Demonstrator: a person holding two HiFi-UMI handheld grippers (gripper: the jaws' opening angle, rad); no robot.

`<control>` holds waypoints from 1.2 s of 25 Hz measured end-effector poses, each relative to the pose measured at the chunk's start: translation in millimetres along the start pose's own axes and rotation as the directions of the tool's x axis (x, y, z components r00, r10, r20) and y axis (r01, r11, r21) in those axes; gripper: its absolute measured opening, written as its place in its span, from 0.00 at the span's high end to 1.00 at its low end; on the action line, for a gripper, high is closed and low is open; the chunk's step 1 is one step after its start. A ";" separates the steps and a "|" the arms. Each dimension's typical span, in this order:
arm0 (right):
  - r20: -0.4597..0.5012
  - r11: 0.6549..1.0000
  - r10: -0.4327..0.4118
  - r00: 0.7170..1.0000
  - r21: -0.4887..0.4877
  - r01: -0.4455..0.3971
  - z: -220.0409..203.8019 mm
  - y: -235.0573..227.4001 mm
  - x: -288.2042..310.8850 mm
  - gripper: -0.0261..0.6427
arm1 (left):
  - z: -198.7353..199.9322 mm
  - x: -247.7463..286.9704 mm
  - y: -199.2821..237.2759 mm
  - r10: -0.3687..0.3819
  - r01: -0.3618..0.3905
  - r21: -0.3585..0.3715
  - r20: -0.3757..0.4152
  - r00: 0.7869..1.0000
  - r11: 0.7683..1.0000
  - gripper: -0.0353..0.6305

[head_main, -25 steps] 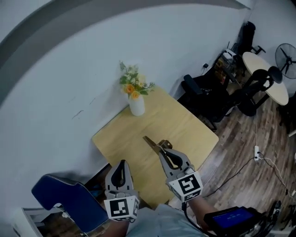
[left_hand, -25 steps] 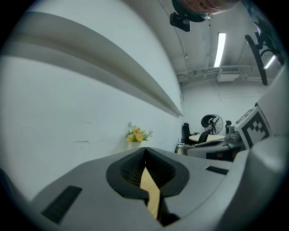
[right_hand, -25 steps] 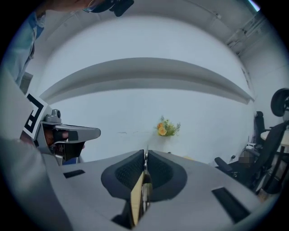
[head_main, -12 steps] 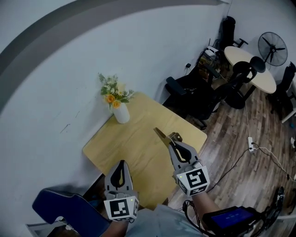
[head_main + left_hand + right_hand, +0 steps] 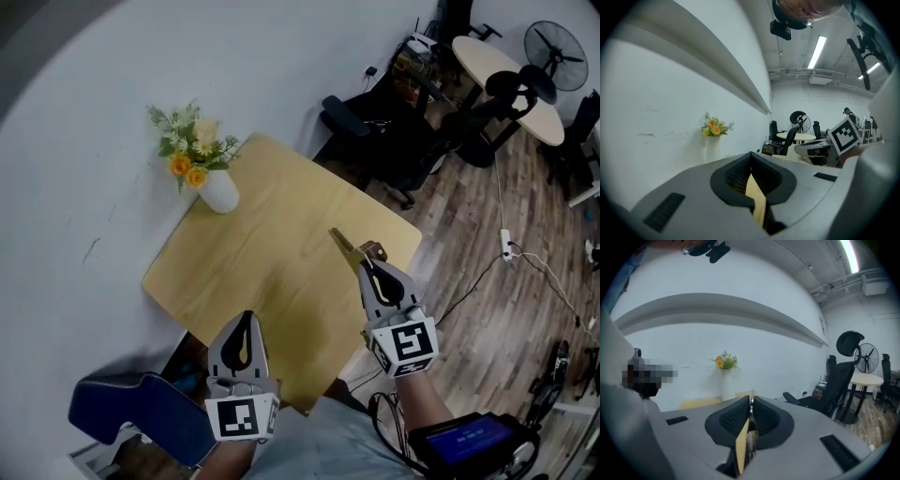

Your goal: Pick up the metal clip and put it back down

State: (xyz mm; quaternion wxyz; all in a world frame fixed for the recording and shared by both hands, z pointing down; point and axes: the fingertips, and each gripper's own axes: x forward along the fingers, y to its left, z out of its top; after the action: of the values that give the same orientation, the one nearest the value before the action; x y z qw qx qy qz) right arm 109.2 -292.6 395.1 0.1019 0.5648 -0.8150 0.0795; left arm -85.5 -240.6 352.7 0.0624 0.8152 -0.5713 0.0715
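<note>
**Head view.** The right tongs (image 5: pixel 366 265) are clamped on the clip (image 5: pixel 343 244). Its brass end pokes out of the tips toward 11 o'clock. The clip hangs over the desk (image 5: pixel 272 234), close to the 4 o'clock edge, and I cannot tell whether it touches the wood. The left tongs (image 5: pixel 243 323) sit at the desk's 6 o'clock edge, closed together and holding nothing.

The main risk I see is a put-down this near the edge, where a skid or bounce on release could send the clip to the floor. The vase (image 5: pixel 220 192) of flowers stands at the 10 o'clock corner, well apart, and the wood between is bare, so nothing blocks the way down. A blue seat (image 5: pixel 141 412) is at 7 o'clock. Office chairs (image 5: pixel 375 122), a round table (image 5: pixel 506 75) and a fan (image 5: pixel 553 42) are off at 1 to 2 o'clock.

**Left gripper view.** The left tongs (image 5: pixel 751 161) are all but together, with only a sliver of tan showing between the pads and nothing in it. The flowers (image 5: pixel 716 127) show at 10 o'clock, and the right gripper's marker cube (image 5: pixel 844 133) at 3 o'clock.

**Right gripper view.** The right tongs (image 5: pixel 751 401) press on the clip (image 5: pixel 751 439), which is seen edge-on as a thin strip between the pads. Held by so thin an edge, it could pivot or slide out if the wrist tips. The flowers (image 5: pixel 725 362) are at 11 o'clock, and a chair (image 5: pixel 839 380) and the fan (image 5: pixel 866 357) at 3 o'clock.
</note>
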 end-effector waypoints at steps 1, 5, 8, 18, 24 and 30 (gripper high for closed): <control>-0.017 1.000 -0.006 1.000 0.008 0.006 -11.6 -4.7 5.9 0.88 | -7.7 6.5 1.4 -0.002 0.002 -0.001 -0.016 1.000 1.000 0.92; -0.103 0.998 -0.019 0.995 0.064 0.026 -64.2 -19.7 20.3 0.88 | -40.0 21.5 -1.0 -0.016 0.018 0.015 -0.100 0.995 1.000 0.92; -0.149 0.994 -0.027 0.988 0.098 0.042 -103.4 -32.6 37.3 0.88 | -67.4 35.7 -3.7 -0.029 0.032 0.014 -0.152 0.988 0.999 0.92; -0.223 0.990 -0.014 0.975 0.136 0.045 -186.8 -51.5 66.4 0.88 | -134.5 61.3 -3.4 -0.022 0.022 -0.006 -0.275 0.961 1.000 0.92; -0.228 0.989 -0.003 0.974 0.145 0.037 -199.5 -53.5 66.8 0.88 | -143.5 64.7 -5.6 -0.022 0.022 -0.004 -0.294 0.956 1.000 0.92; -0.231 0.986 -0.034 0.972 0.153 0.071 -201.7 -61.7 65.3 0.87 | -140.5 62.7 -7.2 -0.022 0.023 0.002 -0.294 0.956 1.000 0.92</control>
State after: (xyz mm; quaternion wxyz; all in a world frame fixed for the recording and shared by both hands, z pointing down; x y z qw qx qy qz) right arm 160.2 -323.8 607.7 0.1511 0.5796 -0.7738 0.2060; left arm -63.9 -270.1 502.4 0.1453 0.8022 -0.5462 0.1927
